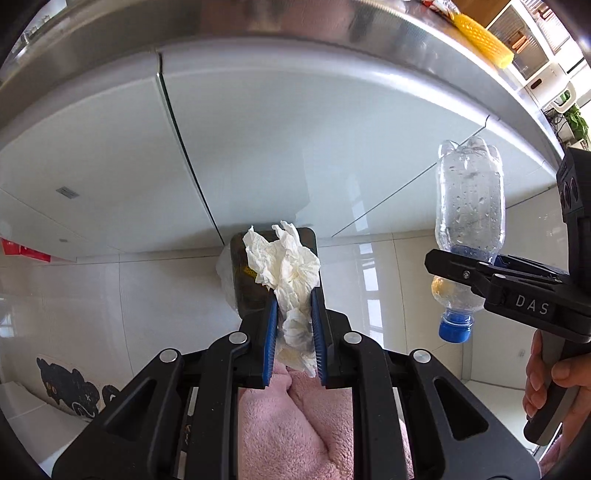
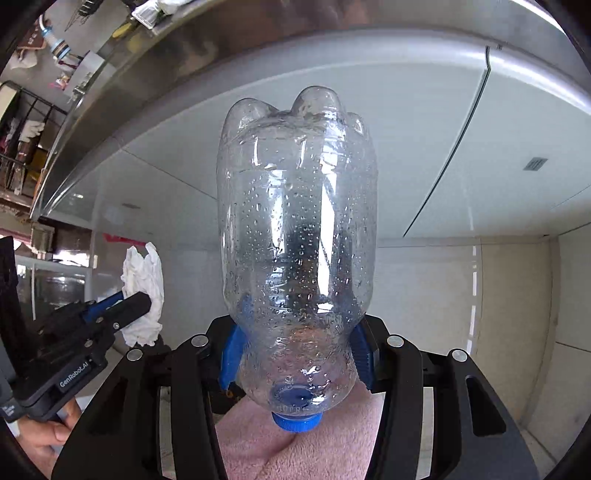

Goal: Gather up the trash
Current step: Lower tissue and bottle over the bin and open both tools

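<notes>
My left gripper (image 1: 294,295) is shut on a crumpled white tissue (image 1: 286,264), held in the air above a small dark trash bin (image 1: 240,280) with a white liner on the floor. The tissue also shows in the right wrist view (image 2: 144,284). My right gripper (image 2: 295,332) is shut on a clear plastic bottle (image 2: 297,236) with a blue cap (image 2: 295,421), held upside down, cap toward me. In the left wrist view the bottle (image 1: 467,206) hangs to the right of the tissue, clamped in the right gripper (image 1: 480,267).
White cabinet doors (image 1: 258,147) under a steel countertop edge (image 1: 295,26) fill the background. Glossy tiled floor lies below. A black cat mat (image 1: 70,387) lies at lower left. Pink fabric (image 1: 288,424) sits under both grippers. A yellow item (image 1: 480,37) lies on the counter.
</notes>
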Demonstrator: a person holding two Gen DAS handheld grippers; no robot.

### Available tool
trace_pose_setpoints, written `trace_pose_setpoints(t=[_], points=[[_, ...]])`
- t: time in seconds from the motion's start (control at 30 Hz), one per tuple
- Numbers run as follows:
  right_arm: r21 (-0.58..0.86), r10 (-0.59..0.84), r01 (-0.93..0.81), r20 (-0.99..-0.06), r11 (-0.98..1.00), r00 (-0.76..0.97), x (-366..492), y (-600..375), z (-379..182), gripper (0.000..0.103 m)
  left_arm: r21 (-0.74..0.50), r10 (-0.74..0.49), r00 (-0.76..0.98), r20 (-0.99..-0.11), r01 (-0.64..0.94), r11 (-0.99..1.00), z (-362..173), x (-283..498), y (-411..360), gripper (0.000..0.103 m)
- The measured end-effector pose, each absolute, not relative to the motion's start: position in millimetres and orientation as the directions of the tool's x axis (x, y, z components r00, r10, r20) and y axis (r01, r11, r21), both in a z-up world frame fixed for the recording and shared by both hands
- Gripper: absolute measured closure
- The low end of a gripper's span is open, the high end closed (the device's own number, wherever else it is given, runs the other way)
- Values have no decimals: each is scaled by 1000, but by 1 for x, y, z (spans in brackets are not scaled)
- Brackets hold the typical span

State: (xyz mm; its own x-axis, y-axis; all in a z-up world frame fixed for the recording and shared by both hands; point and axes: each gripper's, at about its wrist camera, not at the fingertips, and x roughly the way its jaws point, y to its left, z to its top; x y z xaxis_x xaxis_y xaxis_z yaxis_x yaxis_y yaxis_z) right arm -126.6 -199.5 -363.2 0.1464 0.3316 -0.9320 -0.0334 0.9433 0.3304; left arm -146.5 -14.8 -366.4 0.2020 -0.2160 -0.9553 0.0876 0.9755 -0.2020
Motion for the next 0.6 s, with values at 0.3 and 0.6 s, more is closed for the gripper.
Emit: trace_pose_setpoints(t=[0.3, 0.6], points=[[321, 316, 52, -946, 946, 77, -109, -174, -439, 52, -219, -228, 80, -970, 100, 970, -453, -133, -13, 87], [295, 295, 93, -955, 951, 18, -84, -154, -491, 52, -242, -246, 18, -969, 131, 961, -503, -118, -22, 86]])
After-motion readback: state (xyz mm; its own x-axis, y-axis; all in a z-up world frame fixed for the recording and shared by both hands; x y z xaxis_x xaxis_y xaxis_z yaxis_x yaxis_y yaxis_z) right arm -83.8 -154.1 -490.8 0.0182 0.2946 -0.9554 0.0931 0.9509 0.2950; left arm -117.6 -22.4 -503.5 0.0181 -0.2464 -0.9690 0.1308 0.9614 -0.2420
